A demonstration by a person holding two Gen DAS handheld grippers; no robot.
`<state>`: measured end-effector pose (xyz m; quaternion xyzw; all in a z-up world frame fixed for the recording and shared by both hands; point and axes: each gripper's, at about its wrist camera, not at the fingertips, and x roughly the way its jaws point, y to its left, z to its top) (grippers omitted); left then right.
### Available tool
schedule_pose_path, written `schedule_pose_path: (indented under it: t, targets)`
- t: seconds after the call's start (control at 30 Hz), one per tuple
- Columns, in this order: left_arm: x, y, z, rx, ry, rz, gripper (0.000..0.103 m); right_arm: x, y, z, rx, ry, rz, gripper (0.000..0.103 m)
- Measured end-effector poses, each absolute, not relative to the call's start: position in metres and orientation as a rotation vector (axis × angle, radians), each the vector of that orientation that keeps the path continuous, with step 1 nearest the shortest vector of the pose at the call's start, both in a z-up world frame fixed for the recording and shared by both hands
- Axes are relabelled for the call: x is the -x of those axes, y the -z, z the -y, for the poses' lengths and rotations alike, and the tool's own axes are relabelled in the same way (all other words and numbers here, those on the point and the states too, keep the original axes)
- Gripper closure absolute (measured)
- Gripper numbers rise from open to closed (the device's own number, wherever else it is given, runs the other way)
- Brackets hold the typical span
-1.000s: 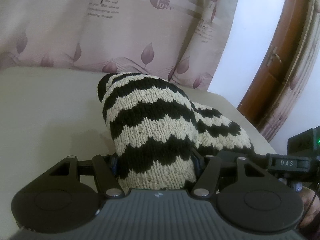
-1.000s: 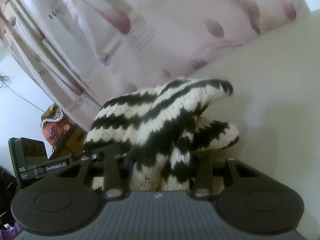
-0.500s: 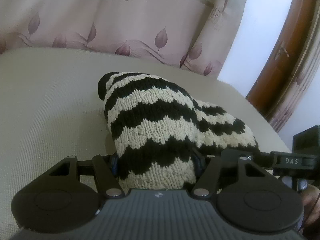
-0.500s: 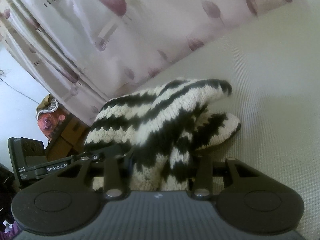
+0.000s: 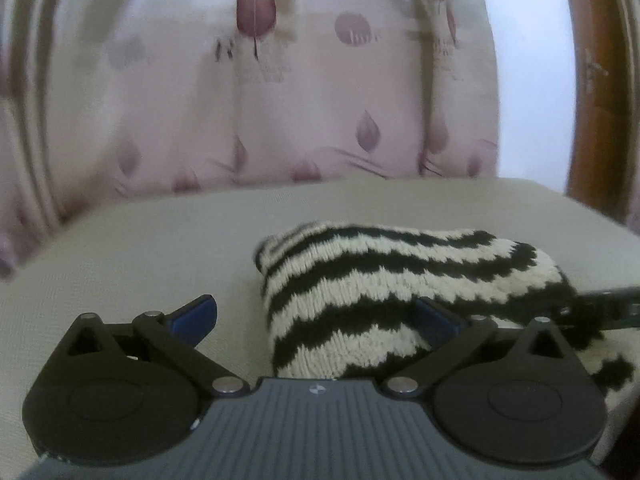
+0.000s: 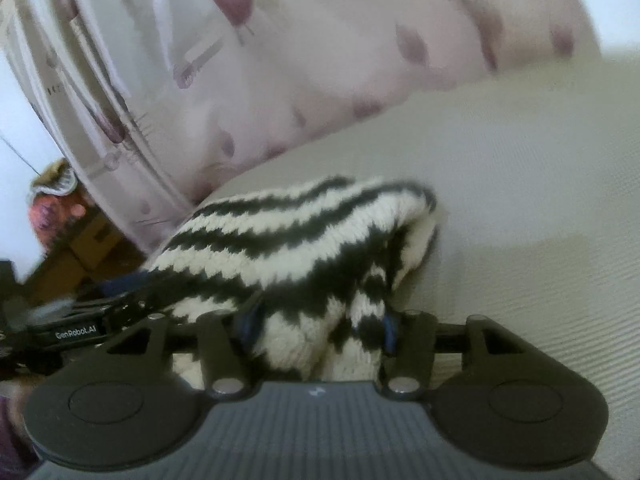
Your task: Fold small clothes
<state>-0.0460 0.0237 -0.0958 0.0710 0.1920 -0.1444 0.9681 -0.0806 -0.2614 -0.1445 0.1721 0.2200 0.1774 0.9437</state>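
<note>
Left wrist view: the curtain (image 5: 256,92) at the back is blurry, and its printed words cannot be read. The striped knit piece (image 5: 384,280) lies on the pale counter (image 5: 132,256). It is folded over, black and cream. Its near end is cut off by the grey body of the left gripper (image 5: 316,314), and its right side runs under a dark tool coming in from the right edge. The long way of the knit goes from the near left out to the far right. The left gripper's fingers (image 5: 200,312) have just been opening and now stand wide. The left blue pad is well clear of the knit, with bare counter between them. The right blue pad lies against the knit's side, but nothing squeezes it.

Right wrist view: the picture is smeared, mostly at the left edge. A dark tool with white letters there is hard to make out, and so is the brown clutter behind it. The knit piece (image 6: 304,236) lies in a hump in front of the right gripper (image 6: 316,328), with its rounded end pointing away to the right. Its near part goes down between the fingers (image 6: 218,344), which have just been opening. They are half open. I cannot tell if the blue pads press the wool.
</note>
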Motion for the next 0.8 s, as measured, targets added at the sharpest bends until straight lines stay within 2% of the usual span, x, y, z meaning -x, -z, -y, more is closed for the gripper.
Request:
schedule_pose_path:
  t: [0.07,0.17,0.2,0.53,0.8]
  targets:
    - [0.052,0.091,-0.020,-0.141,0.266,-0.371,0.000,0.102,0.136,0.255,-0.294,-0.315,-0.369,0.047]
    - [0.060,0.082,-0.018,-0.107,0.239,-0.352,0.000,0.134,0.129,0.251,-0.253,-0.254,-0.268,0.032]
    - [0.065,0.078,-0.019,-0.096,0.236,-0.333,0.000,0.142,0.127,0.251,-0.238,-0.242,-0.241,0.030]
    - [0.121,0.035,-0.001,-0.166,0.089,-0.079,0.000,0.191,0.109,0.241,-0.182,-0.221,-0.147,0.025]
    - [0.148,0.005,0.003,-0.119,0.153,-0.067,0.000,0.213,0.096,0.239,-0.174,-0.214,-0.106,0.020]
